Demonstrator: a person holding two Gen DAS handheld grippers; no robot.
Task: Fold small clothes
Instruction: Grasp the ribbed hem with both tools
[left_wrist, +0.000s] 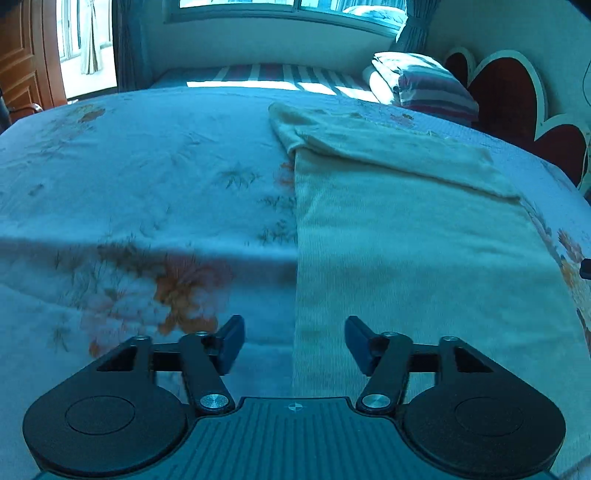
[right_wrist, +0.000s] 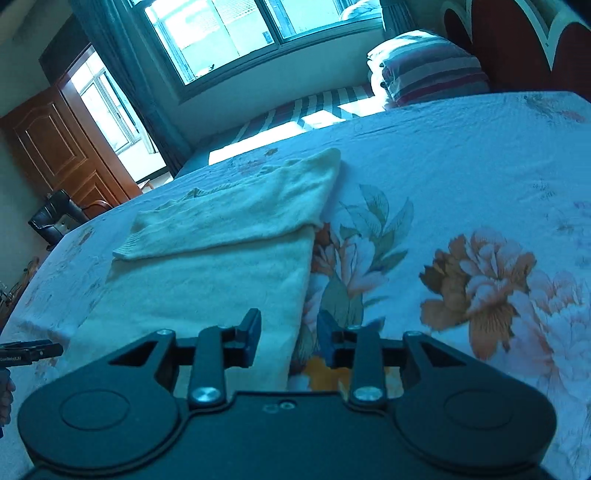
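Note:
A cream knitted garment (left_wrist: 406, 229) lies flat on the floral bedsheet (left_wrist: 129, 177), with its sleeve folded across the far end. My left gripper (left_wrist: 294, 341) is open, just above the garment's near left edge, which runs between its fingers. In the right wrist view the same garment (right_wrist: 207, 273) lies left of centre. My right gripper (right_wrist: 288, 341) is open over the garment's near right edge, holding nothing. The left gripper's tip (right_wrist: 33, 352) shows at the left edge of that view.
A folded striped quilt and pillow (left_wrist: 424, 85) sit at the far right by a red heart-shaped headboard (left_wrist: 506, 96). A window (right_wrist: 229, 33) and curtains are behind the bed. A wooden door (right_wrist: 62, 155) stands at the left.

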